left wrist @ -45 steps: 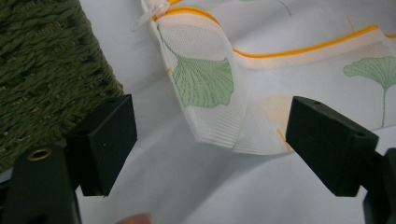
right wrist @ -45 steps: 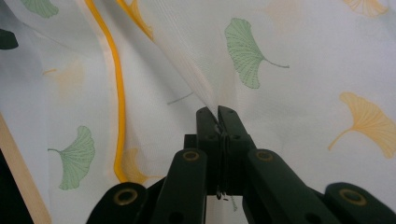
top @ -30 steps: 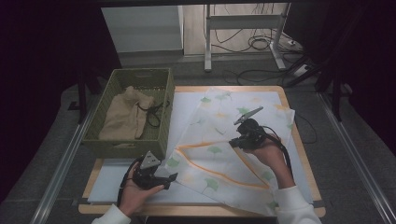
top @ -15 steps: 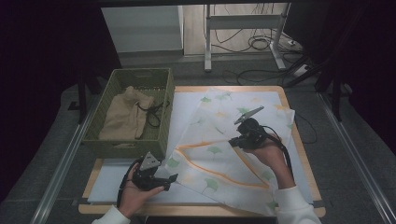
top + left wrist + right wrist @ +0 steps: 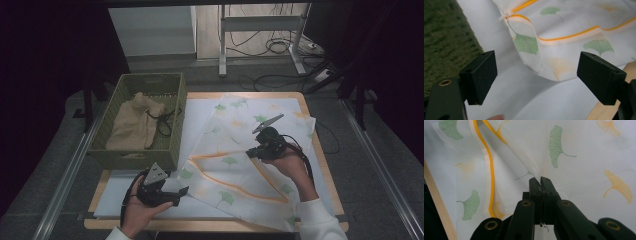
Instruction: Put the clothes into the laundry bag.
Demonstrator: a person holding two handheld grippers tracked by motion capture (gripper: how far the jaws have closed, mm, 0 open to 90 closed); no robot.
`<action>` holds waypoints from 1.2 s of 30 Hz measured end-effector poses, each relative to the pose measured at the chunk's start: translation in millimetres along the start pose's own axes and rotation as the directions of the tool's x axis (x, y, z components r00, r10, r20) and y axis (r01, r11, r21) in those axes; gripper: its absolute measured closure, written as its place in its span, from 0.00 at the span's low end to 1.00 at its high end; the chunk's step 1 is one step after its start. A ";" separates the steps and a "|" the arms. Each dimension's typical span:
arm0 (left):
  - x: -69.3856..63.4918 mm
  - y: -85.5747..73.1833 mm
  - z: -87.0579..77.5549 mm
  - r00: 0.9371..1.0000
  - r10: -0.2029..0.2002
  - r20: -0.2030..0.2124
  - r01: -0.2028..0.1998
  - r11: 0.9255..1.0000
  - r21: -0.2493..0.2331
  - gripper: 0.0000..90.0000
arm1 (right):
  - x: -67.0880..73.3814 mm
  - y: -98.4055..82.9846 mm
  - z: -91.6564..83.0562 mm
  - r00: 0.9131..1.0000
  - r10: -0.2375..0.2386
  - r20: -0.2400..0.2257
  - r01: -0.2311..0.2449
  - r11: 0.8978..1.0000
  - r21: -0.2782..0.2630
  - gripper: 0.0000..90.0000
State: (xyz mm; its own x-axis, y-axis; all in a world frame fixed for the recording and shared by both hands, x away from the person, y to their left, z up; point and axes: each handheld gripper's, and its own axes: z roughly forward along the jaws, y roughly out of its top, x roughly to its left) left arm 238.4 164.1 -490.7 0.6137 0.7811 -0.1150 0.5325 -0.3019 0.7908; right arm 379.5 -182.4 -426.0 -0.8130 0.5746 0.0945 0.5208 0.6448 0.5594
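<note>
two grippers work on one leafy cloth (image 5: pixel 235 160). right gripper (image 5: pixel 540 182) is pinched tight on a fold of it. left gripper (image 5: pixel 536 75) is wide open, holding nothing, with the cloth's corner just ahead of it.

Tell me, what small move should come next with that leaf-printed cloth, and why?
Probably bring the left gripper forward onto the cloth's near corner and close. Its jaws stand open just short of it, while the right gripper already pinches a fold.
</note>
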 end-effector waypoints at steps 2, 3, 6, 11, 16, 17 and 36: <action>0.1 4.8 -1.9 1.000 -0.009 0.015 0.009 1.000 0.002 0.19 | -1.7 -0.7 -1.2 1.000 0.003 -0.001 -0.003 1.000 -0.003 0.97; 0.2 7.0 -2.3 1.000 -0.010 0.018 0.010 1.000 0.005 0.19 | -2.2 -0.8 -1.7 1.000 0.002 -0.001 -0.002 1.000 -0.005 0.97; 1.7 14.2 -3.9 0.999 -0.015 0.036 0.014 1.000 0.015 0.19 | -1.6 -0.5 -2.1 1.000 0.005 -0.002 -0.005 1.000 -0.006 0.97; 5.9 25.7 -7.0 0.998 -0.023 0.058 0.022 1.000 0.011 0.19 | 0.4 0.6 -1.1 1.000 -0.002 0.002 0.002 1.000 -0.001 0.97; 6.4 34.9 -9.9 0.998 -0.025 0.062 0.025 1.000 0.009 0.20 | 1.2 0.7 -0.1 1.000 -0.002 0.005 0.002 1.000 0.004 0.97; 6.0 37.2 -11.0 0.998 -0.023 0.064 0.022 1.000 0.007 0.20 | 1.3 0.6 -0.1 1.000 -0.002 0.006 0.002 1.000 0.004 0.97; 20.4 66.7 -26.2 0.999 -0.023 0.045 0.024 0.999 -0.028 0.20 | 3.9 0.9 -3.3 1.000 -0.008 0.014 0.008 1.000 -0.006 0.97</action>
State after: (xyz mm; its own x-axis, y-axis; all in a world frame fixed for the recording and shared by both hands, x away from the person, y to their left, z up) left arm 271.2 174.2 -424.6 0.6272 0.7622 -0.1602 0.5306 -0.2676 0.8042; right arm 376.0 -181.3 -422.4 -0.8134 0.5764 0.0788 0.5129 0.6466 0.5647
